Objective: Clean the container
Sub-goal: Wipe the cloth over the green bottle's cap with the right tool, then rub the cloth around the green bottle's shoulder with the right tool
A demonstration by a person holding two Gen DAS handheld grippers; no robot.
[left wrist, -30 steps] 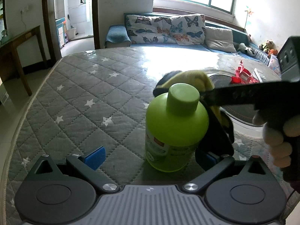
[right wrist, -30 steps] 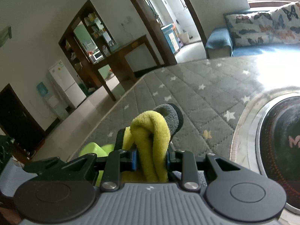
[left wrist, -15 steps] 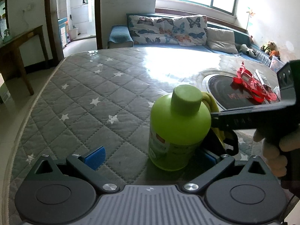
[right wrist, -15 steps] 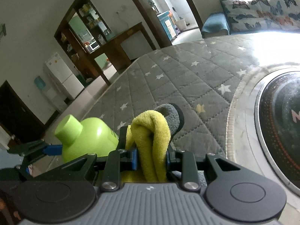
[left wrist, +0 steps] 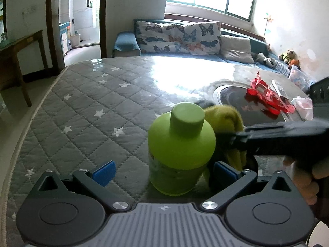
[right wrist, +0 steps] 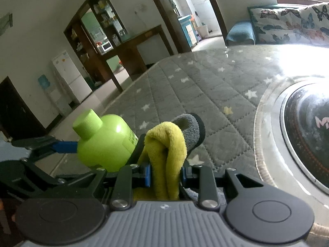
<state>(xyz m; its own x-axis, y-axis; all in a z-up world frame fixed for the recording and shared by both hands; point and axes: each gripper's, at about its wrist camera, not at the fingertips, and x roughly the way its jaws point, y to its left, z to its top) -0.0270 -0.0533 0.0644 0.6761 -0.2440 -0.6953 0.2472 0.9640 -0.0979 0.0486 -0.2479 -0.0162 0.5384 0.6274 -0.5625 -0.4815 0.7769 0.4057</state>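
Green bottle (left wrist: 181,154) — smooth, light plastic, likely slippery; grip its belly. Left tongs (left wrist: 164,170) gape around it; right tongs (right wrist: 165,175) pinch soft yellow cloth (right wrist: 166,144).

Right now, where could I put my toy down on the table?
Free: the grey star-quilted cover left of the green bottle. Crowded: right of it, with the yellow cloth, the round black plate and red packets.

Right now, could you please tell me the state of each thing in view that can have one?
green bottle: upright on the quilted table cover, cap on.
yellow cloth: folded, clamped in the right gripper.
right gripper: shut on the cloth, beside the bottle.
left gripper: open, jaws either side of the bottle.
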